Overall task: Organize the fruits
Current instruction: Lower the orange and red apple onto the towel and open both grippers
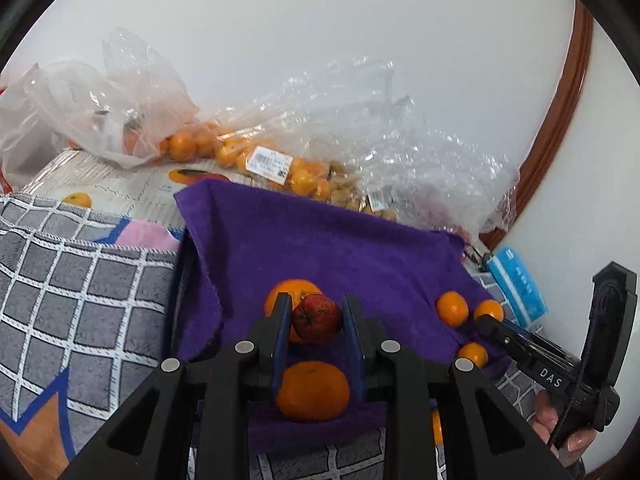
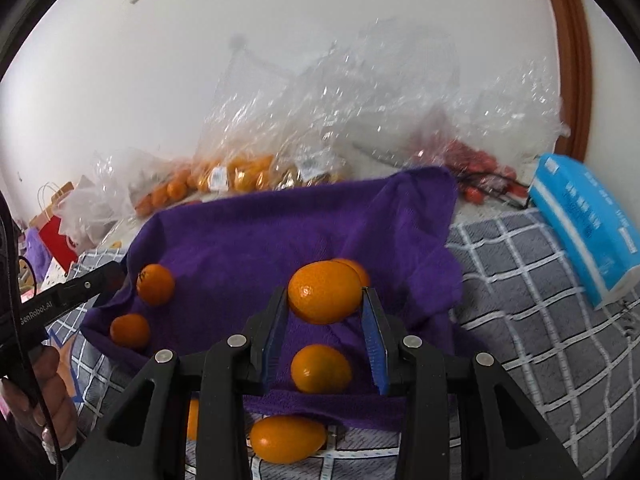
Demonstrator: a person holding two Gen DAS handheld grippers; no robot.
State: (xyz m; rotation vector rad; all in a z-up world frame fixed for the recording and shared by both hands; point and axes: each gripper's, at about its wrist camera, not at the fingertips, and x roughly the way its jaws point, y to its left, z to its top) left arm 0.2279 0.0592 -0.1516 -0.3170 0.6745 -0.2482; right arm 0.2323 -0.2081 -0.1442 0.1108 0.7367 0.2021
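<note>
Left gripper (image 1: 313, 314): jaws clamped on a small red fruit (image 1: 317, 319), carried at the fingertips above the purple towel (image 1: 320, 240). Directly below and nearer the camera an orange (image 1: 313, 391) lies on the towel; another orange (image 1: 286, 294) sits just behind the red one.

Right gripper (image 2: 326, 300): jaws closed on an oval orange fruit (image 2: 325, 291), long axis spanning pad to pad, above towel. Loose orange (image 2: 321, 369) beneath, between the fingers. Each hand is carrying its own fruit; likely set-down comes next.

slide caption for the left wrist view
Left gripper clamps a small red fruit above oranges on a purple towel.
</note>
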